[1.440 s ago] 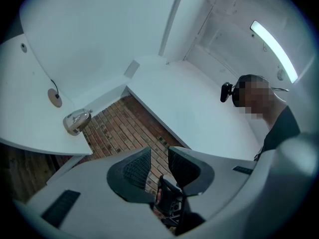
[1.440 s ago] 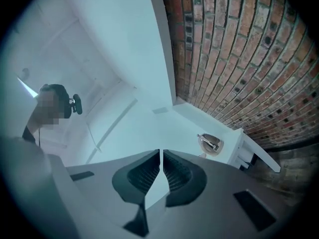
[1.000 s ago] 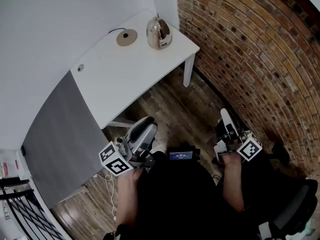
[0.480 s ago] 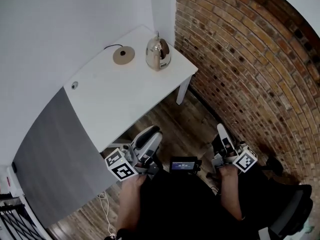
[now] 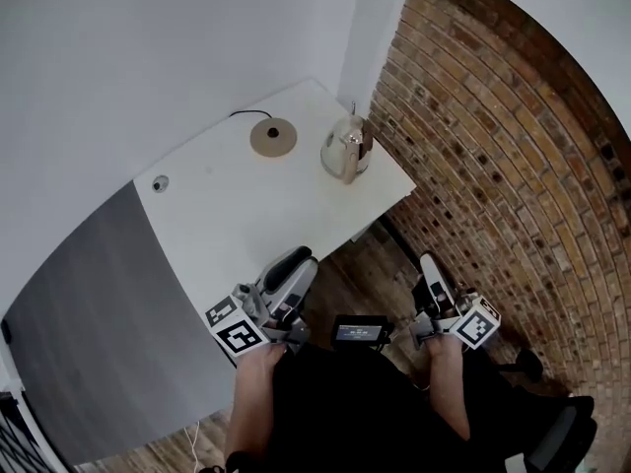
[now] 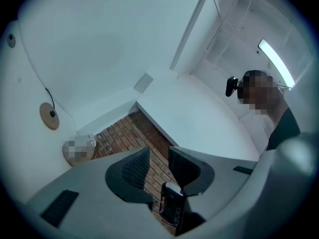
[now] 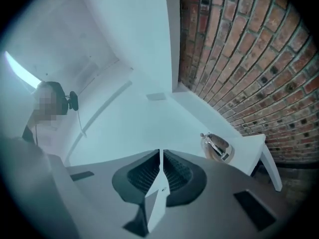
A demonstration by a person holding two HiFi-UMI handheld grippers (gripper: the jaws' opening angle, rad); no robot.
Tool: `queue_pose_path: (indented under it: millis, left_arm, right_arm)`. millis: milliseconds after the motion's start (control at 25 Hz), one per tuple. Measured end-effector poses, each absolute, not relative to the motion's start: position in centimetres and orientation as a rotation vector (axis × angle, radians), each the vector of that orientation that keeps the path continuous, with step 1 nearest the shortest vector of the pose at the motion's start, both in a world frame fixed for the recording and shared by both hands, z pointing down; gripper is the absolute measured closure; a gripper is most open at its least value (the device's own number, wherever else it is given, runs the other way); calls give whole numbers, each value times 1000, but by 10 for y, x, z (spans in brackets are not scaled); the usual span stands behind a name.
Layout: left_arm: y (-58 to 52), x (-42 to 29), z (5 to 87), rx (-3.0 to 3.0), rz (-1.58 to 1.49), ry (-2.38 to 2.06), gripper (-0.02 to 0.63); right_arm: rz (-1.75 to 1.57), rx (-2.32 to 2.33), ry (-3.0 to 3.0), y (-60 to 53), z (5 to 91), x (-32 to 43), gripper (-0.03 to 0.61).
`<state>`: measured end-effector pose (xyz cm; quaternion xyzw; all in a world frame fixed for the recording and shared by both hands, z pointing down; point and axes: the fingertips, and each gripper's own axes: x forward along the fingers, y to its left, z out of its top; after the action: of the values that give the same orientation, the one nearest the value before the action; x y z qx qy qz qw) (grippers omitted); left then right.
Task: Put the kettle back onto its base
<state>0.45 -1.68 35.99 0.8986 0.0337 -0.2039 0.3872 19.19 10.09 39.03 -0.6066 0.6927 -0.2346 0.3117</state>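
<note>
The kettle (image 5: 345,149) stands upright on the far right corner of the white bench (image 5: 237,220), its long axis vertical and its lid on, so I cannot see what is in it. It is rounded, shiny metal, with its dark handle side turned right, toward the rough brick wall (image 5: 493,166). The base (image 5: 273,137) lies just left of it and apart from it: a flat, round tan disc with a dark centre and a thin black cord (image 5: 242,114) leading off to the left. My left gripper (image 5: 296,261) hangs at the bench's near edge, its ribbed jaws spread with nothing between them. My right gripper (image 5: 427,261) is over the wood floor (image 5: 380,264), jaws pressed together and empty.
</note>
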Motion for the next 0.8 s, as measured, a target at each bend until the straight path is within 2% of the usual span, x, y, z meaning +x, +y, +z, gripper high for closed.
queue_pose_path:
  millis: [440, 800]
  left_arm:
    - [-76, -53, 376, 2257, -572, -25, 497]
    - [-92, -54, 381, 2267, -562, -81, 497]
  right_arm:
    - [-720, -1608, 1923, 26, 408, 147, 549]
    - [-763, -1646, 1929, -6, 423, 159, 549]
